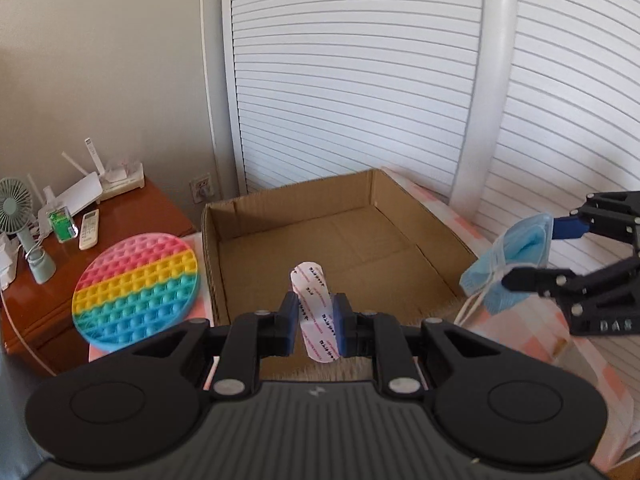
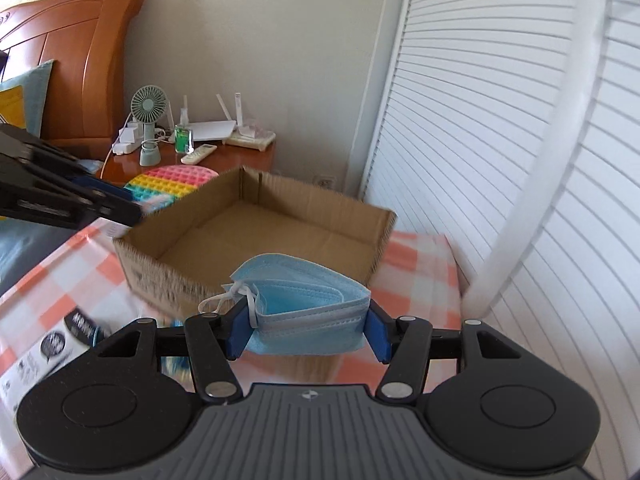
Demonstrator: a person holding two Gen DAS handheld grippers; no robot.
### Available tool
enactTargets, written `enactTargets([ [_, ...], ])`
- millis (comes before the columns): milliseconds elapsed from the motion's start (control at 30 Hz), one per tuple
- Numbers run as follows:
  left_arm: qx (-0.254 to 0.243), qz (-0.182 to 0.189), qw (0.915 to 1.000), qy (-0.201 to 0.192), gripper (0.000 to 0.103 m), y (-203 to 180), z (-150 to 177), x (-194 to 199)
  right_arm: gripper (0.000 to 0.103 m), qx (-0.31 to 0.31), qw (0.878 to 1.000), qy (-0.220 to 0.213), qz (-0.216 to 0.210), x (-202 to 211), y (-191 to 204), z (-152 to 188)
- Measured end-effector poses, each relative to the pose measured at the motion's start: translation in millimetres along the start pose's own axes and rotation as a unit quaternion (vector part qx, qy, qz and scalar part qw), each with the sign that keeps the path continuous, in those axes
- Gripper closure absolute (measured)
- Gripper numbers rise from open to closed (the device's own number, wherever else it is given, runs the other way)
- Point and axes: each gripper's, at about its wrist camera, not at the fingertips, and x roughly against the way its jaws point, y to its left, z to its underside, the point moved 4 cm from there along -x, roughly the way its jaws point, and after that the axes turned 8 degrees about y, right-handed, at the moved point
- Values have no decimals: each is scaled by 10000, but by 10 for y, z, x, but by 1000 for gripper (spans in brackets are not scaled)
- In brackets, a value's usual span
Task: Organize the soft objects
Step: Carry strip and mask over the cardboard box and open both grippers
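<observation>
A folded blue face mask (image 2: 308, 304) with white ear loops is clamped between the jaws of the right gripper (image 2: 307, 330). The jaws stand fairly wide, closed against the mask's two ends, and its pleated body sags slightly between the blue pads (image 2: 238, 330). The mask hangs in the air just in front of the near corner of an open cardboard box (image 2: 256, 240), above a surface covered in an orange-and-white checked cloth (image 2: 416, 276).

The left gripper (image 1: 315, 322) has its jaws drawn close together, pinching a narrow white strip (image 1: 314, 308) with rounded ends and small red and black print. The strip stands nearly upright, tilted a little, and is held over the near edge of the box. In the left wrist view the right gripper and mask appear at the box's right side.

Just left of the box lies a round rainbow pop toy (image 1: 136, 290), banded pink, yellow, green and blue, resting flat. Behind it, a wooden nightstand (image 1: 132, 216) carries a small green fan (image 1: 20, 216), a white router (image 1: 80, 192) and a remote (image 1: 89, 229). White slatted doors (image 1: 360, 80) fill the background.
</observation>
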Motion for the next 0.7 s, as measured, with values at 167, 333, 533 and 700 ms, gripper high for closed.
enactTargets([
  [167,111,-101,9999,-64,81,48,-327,-345,41,128,9999,77,-74,-274,-4,-285],
  [333,404,-307,9986,-123,28,206,-481,-543,41,71,9998,170,-109,-553,-34,-475],
  [533,584,-310,9978,-78,23,416,-334,-389,41,-1,9992,329,-221,-860,-83,-645],
  [700,273,-296,9992,8,12,383,-163,-224,5,-79,9991,365,-221,-1088,-88,-860],
])
